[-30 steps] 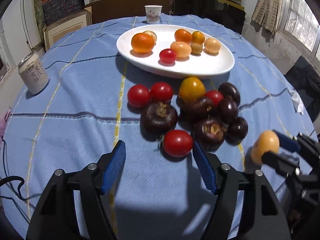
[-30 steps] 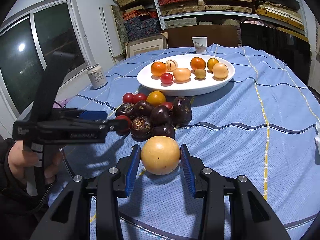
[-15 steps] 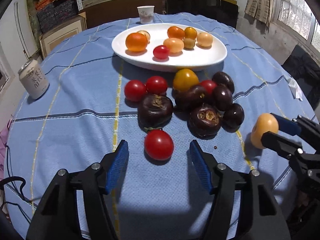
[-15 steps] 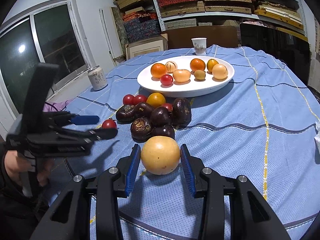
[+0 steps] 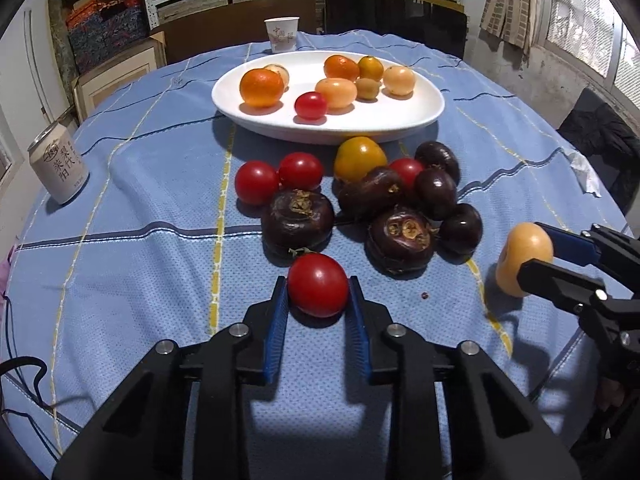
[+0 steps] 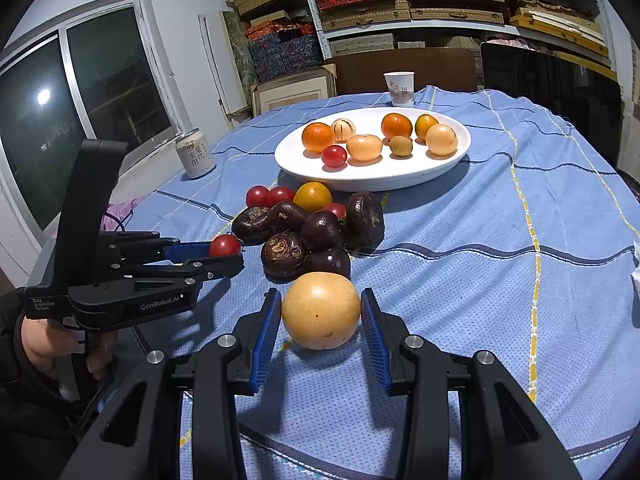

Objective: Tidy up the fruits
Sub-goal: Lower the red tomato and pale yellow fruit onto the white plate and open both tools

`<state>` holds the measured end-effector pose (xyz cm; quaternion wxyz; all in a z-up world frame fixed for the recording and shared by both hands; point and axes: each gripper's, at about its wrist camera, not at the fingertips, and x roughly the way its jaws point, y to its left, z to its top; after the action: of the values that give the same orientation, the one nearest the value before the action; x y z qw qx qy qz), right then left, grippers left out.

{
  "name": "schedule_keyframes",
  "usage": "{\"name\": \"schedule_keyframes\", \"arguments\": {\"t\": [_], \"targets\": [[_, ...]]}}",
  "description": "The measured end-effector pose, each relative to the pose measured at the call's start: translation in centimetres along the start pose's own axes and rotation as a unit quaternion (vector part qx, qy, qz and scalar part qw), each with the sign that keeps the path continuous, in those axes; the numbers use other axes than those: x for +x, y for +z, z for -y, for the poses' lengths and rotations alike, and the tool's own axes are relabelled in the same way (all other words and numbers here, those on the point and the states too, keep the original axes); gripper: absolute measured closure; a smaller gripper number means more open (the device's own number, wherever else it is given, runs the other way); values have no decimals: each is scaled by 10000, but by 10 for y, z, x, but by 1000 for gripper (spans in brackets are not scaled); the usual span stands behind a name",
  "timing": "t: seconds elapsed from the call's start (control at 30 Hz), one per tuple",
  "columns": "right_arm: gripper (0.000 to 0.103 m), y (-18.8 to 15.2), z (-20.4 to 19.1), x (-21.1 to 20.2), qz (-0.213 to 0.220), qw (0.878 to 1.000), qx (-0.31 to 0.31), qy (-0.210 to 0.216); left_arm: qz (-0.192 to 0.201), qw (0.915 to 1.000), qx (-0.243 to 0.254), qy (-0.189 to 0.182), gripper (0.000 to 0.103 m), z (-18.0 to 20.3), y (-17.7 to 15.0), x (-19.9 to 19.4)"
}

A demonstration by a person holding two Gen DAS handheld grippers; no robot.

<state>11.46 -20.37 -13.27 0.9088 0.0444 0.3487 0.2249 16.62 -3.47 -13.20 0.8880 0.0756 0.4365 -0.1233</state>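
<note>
1. Shelves of boxes are lining the wall behind a blue-clothed counter (image 5: 120,264), where a white plate (image 5: 424,116) is collecting sorted fruit beyond a loose pile.
2. Left gripper (image 5: 319,300) is reaching low and level, jaws pinching a red tomato (image 5: 318,289) at the pile's near edge.
3. Right gripper (image 6: 321,312) is lying flat too, jaws cradling a yellow fruit (image 6: 321,310), seemingly both plate-bound.

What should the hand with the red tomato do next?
Probably lift it and carry it to the white plate. The left gripper has both pads against the red tomato, and fruit like it already sits on that plate.
</note>
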Motion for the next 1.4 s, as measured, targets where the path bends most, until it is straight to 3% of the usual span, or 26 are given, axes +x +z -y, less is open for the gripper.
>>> {"name": "schedule_keyframes", "arguments": {"t": [0.73, 0.93, 1.03, 1.23, 1.4], "targets": [[62, -1, 1, -5, 67, 9999, 15, -89, 71, 9998, -163, -78, 75, -6, -1, -3], [62, 3, 7, -6, 39, 9997, 224, -5, 79, 9992, -259, -298, 75, -11, 6, -10], [62, 20, 14, -12, 109, 9996, 257, -47, 245, 9984, -303, -401, 75, -17, 27, -22], [62, 87, 26, -28, 552, 9979, -41, -332, 630, 9969, -209, -433, 75, -20, 92, -33], [62, 131, 35, -6, 518, 9972, -256, -478, 475, 9976, -287, -403, 75, -29, 134, -3]]}}
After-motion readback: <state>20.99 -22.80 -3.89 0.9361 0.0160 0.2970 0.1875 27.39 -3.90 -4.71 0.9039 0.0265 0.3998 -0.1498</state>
